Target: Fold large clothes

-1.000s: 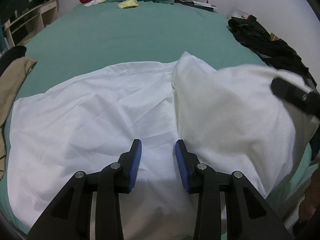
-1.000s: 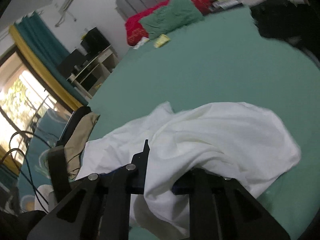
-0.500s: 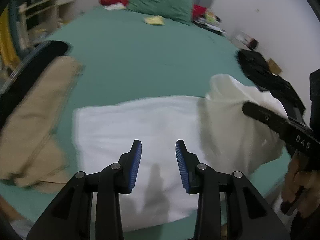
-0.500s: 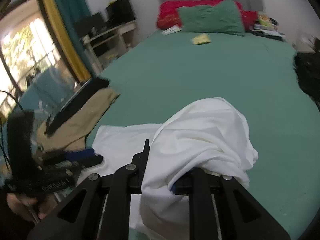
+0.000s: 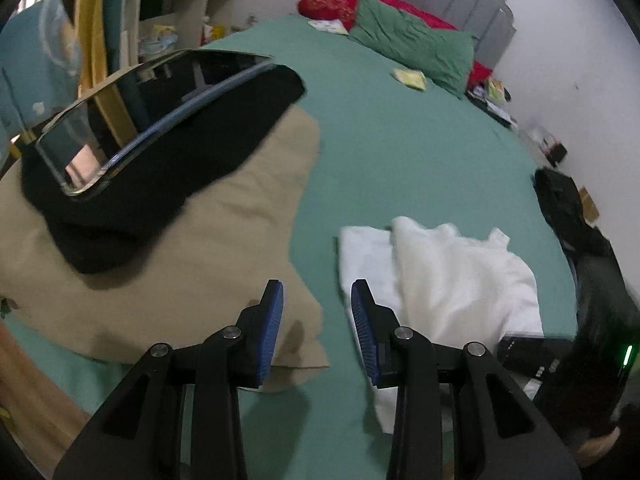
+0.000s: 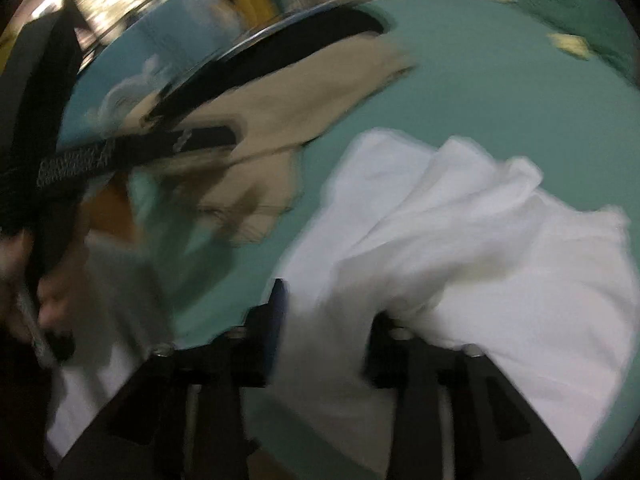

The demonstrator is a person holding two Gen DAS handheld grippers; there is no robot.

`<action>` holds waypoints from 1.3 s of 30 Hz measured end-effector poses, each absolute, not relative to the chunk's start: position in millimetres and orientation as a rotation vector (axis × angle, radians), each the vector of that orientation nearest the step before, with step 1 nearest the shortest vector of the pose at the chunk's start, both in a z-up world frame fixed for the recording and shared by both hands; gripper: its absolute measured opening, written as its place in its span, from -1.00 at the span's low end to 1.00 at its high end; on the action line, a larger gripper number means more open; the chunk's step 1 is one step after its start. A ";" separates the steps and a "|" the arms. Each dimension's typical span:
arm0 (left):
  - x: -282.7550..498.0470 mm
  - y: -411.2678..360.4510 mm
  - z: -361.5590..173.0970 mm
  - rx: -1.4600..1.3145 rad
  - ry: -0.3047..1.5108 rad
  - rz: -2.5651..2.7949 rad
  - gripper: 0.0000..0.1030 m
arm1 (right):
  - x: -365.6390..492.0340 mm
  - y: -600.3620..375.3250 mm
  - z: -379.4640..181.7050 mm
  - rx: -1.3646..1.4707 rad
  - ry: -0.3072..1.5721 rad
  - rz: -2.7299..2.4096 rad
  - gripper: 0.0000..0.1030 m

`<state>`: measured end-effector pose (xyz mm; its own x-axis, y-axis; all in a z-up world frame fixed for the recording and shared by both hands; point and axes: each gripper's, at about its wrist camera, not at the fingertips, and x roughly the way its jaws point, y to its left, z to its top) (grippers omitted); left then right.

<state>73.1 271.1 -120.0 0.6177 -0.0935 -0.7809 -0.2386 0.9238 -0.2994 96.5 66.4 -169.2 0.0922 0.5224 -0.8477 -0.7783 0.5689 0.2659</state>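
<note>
Just right of your empty, wide-open left gripper [image 5: 317,312] the white garment [image 5: 452,272] lies bunched on the green bed [image 5: 400,152], its near edge pinched in your right gripper [image 6: 324,320].

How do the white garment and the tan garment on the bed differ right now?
The white garment is bunched with one part folded over itself; the tan garment lies spread flat. The right gripper has white cloth between its jaws; nothing grips the tan one, which has black cloth on it. Both lie on the green bedsheet.
</note>
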 end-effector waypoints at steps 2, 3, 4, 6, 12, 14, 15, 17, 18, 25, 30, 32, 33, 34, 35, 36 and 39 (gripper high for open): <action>72.6 275.6 -120.9 -0.422 0.908 0.089 -0.27 | 78.3 81.1 -172.9 -0.365 1.089 1.050 0.32; 72.3 274.5 -121.1 -0.430 0.908 0.084 -0.27 | 73.1 82.8 -173.0 -0.385 1.080 1.064 0.44; 72.7 273.0 -121.3 -0.437 0.905 0.070 -0.27 | 67.8 83.2 -171.9 -0.399 1.068 1.080 0.47; 73.7 264.1 -119.3 -0.441 0.892 0.025 -0.25 | 60.0 74.7 -167.1 -0.393 1.052 1.107 0.50; 84.4 203.2 -108.6 -0.376 0.858 -0.178 -0.14 | 59.9 0.1 -134.7 -0.282 1.014 1.048 0.51; 93.2 176.2 -109.0 -0.340 0.867 -0.263 -0.09 | 66.1 -25.8 -123.0 -0.235 1.004 0.994 0.51; 94.9 169.4 -111.9 -0.326 0.878 -0.283 -0.08 | 71.1 -40.7 -120.0 -0.214 0.997 0.956 0.52; 104.6 150.9 -126.3 -0.283 0.955 -0.294 -0.07 | 83.4 -69.5 -118.5 -0.166 0.991 0.874 0.52; 107.7 147.2 -135.2 -0.267 1.000 -0.273 -0.07 | 90.9 -81.9 -120.2 -0.140 0.996 0.831 0.52; 98.3 156.4 -173.4 -0.199 1.118 -0.106 -0.73 | 148.9 -173.6 -176.1 0.283 1.067 0.623 0.52; 88.3 158.6 -169.9 -0.186 1.091 -0.077 -0.81 | 160.8 -170.3 -223.8 0.595 1.112 0.795 0.02; 84.9 158.6 -168.5 -0.205 1.091 -0.081 -0.81 | 164.0 -162.3 -223.9 0.580 1.122 0.788 -0.34; 83.4 161.3 -168.3 -0.218 1.089 -0.088 -0.80 | 165.5 -159.8 -221.5 0.574 1.122 0.792 -0.49; 83.2 160.6 -166.1 -0.232 1.084 -0.101 -0.80 | 164.4 -157.9 -212.4 0.509 1.115 0.778 -0.52; 81.9 158.9 -163.8 -0.240 1.082 -0.114 -0.80 | 163.6 -155.2 -204.8 0.438 1.107 0.760 -0.55; 82.4 155.2 -159.9 -0.248 1.079 -0.133 -0.80 | 161.2 -153.4 -196.7 0.374 1.099 0.741 -0.56; 83.8 138.9 -152.5 -0.246 1.076 -0.179 -0.73 | 153.0 -164.6 -172.3 0.207 1.081 0.681 -0.57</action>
